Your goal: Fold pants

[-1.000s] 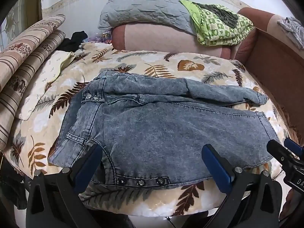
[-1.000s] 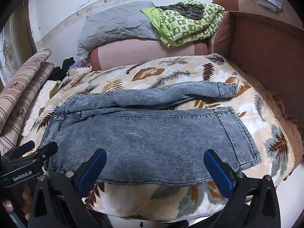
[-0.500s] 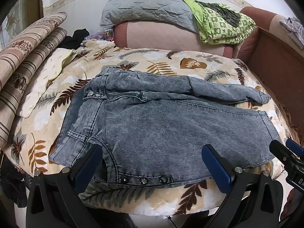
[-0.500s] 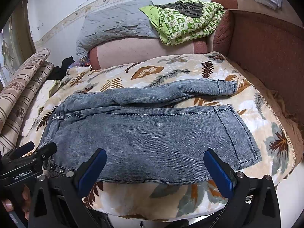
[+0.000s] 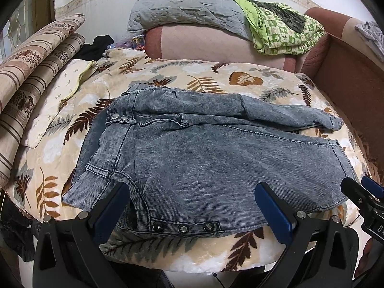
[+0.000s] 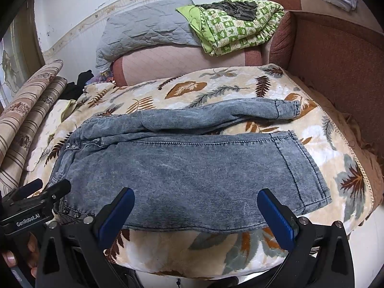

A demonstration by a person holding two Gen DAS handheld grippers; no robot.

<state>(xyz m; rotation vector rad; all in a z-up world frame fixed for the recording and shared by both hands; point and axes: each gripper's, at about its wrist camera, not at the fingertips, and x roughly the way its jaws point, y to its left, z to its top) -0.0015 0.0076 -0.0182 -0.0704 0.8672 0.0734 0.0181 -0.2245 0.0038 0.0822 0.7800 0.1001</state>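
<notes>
Grey-blue acid-wash denim pants (image 5: 216,158) lie flat on a leaf-print blanket (image 5: 196,72), waistband to the left, legs to the right. The far leg is bunched and narrower than the near leg (image 6: 192,168). My left gripper (image 5: 192,201) is open and empty, hovering over the near edge by the waistband buttons. My right gripper (image 6: 195,206) is open and empty over the near leg's front edge. Each gripper shows in the other's view: the right one (image 5: 362,196) at the leg hem, the left one (image 6: 38,192) at the waist.
A grey quilted pillow (image 5: 187,7) and a green patterned blanket (image 5: 283,28) lie on a pink bolster at the back. Striped cushions (image 5: 31,72) line the left. A brown sofa arm (image 6: 336,67) stands at the right. The blanket's front edge (image 6: 192,259) drops off below the grippers.
Both grippers have edged slightly closer to the pants. The pants have not moved and both grippers stay open.
</notes>
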